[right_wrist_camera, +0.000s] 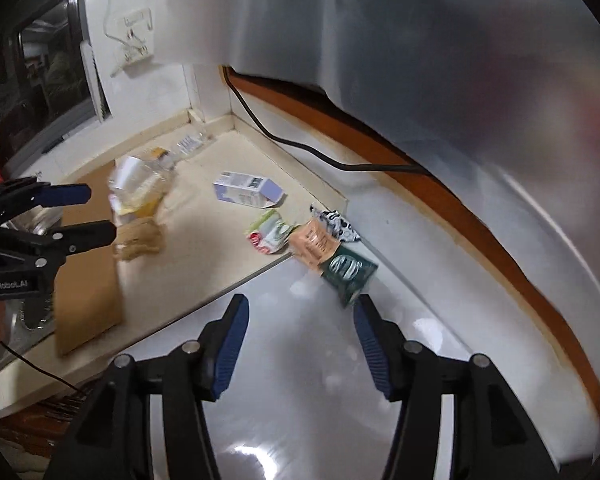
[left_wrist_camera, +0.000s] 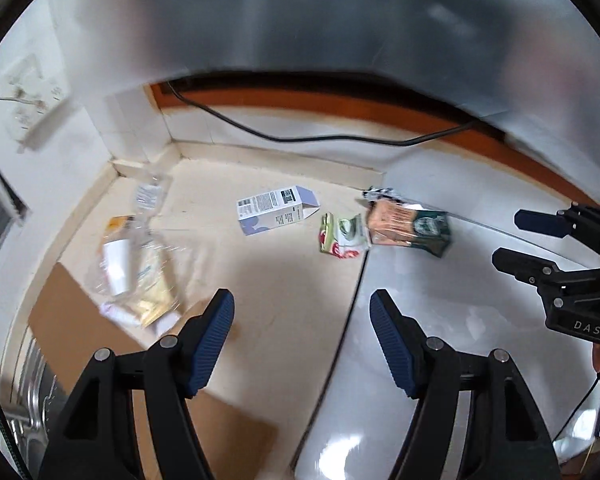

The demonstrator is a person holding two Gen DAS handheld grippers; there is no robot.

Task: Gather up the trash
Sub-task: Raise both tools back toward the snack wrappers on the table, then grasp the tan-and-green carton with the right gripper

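Trash lies on a cream counter (left_wrist_camera: 284,272): a white and lilac carton (left_wrist_camera: 276,210) (right_wrist_camera: 248,192), a green, red and white wrapper (left_wrist_camera: 342,236) (right_wrist_camera: 270,234), and an orange and dark green packet (left_wrist_camera: 408,226) (right_wrist_camera: 332,256). A clear plastic bag holding a white cup (left_wrist_camera: 134,272) (right_wrist_camera: 140,188) lies further left. My left gripper (left_wrist_camera: 302,304) (right_wrist_camera: 100,214) is open and empty, short of the carton. Open too, my right gripper (right_wrist_camera: 302,308) (left_wrist_camera: 508,238) hovers over a glossy white surface (right_wrist_camera: 300,380), just short of the packet, with nothing between its pads.
A brown cardboard sheet (left_wrist_camera: 72,320) (right_wrist_camera: 86,280) lies at the counter's left, beside a metal sink (left_wrist_camera: 28,380). A black cable (left_wrist_camera: 300,138) runs along the tiled back wall. A clear bottle (left_wrist_camera: 150,196) lies in the corner. A crumpled black-and-white wrapper (right_wrist_camera: 338,222) sits behind the packet.
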